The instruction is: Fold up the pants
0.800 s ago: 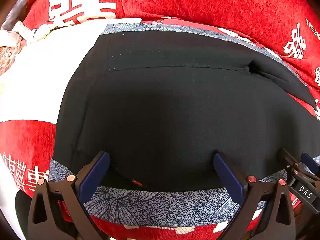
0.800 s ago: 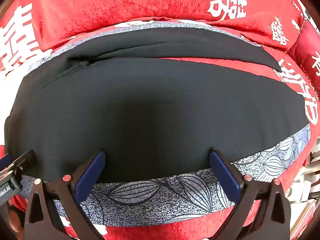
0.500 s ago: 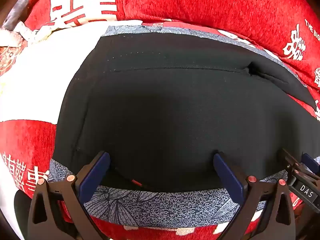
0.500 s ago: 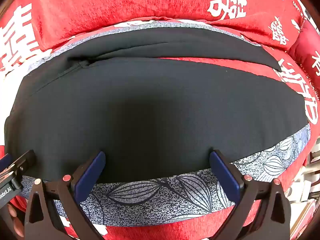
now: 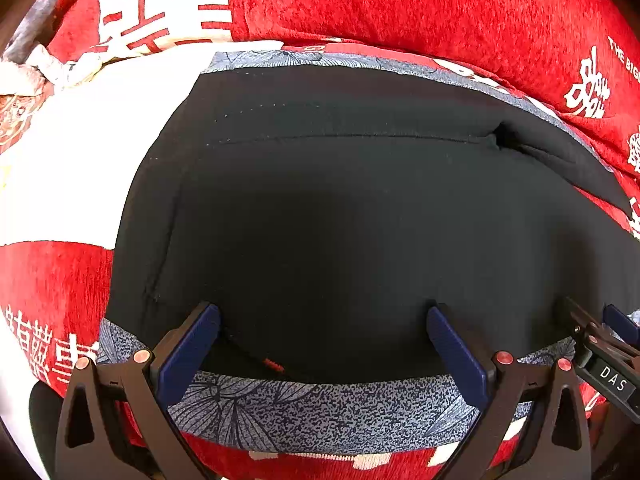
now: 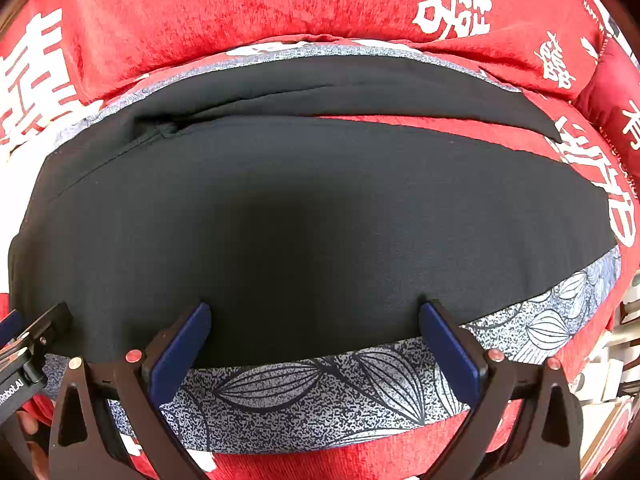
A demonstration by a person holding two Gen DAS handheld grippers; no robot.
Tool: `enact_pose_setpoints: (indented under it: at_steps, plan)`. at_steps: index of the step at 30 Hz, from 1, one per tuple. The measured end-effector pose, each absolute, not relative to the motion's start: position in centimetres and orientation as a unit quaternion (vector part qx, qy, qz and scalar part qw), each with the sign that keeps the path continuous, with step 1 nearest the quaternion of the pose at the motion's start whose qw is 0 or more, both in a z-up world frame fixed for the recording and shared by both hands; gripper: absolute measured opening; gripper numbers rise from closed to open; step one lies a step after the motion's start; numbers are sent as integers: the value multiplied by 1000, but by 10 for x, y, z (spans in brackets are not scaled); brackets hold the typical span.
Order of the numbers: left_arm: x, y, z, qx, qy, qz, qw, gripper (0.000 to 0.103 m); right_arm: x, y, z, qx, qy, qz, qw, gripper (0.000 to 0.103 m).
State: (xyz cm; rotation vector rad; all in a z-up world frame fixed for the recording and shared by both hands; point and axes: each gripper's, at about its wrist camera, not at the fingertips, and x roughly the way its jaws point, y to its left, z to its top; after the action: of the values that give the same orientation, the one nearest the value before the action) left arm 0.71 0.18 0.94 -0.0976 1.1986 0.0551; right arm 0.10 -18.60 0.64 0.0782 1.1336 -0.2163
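Black soft-fabric pants (image 5: pixel 360 220) lay flat on a red printed sofa cushion (image 5: pixel 400 4); limp and light, best pinched along the near edge. Left gripper (image 5: pixel 322 336) and right gripper (image 6: pixel 314 334) hung released, jaws wide.

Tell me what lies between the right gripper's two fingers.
In the right wrist view, the right gripper is open, its fingers straddling the near edge of the black pants; below that edge runs the blue-grey leaf-print cloth. Nothing is pinched.
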Motion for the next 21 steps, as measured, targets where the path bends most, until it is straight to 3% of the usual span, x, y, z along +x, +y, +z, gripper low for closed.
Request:
enact_pose_setpoints:
  at_steps: [17, 21]
  plan:
    - [1, -3, 7, -24, 571, 25, 820, 103, 3, -183, 15, 18, 536, -80, 840, 103]
    - [8, 3, 24, -28, 549, 30, 835, 103, 5, -181, 45, 3, 489, -80, 869, 103]
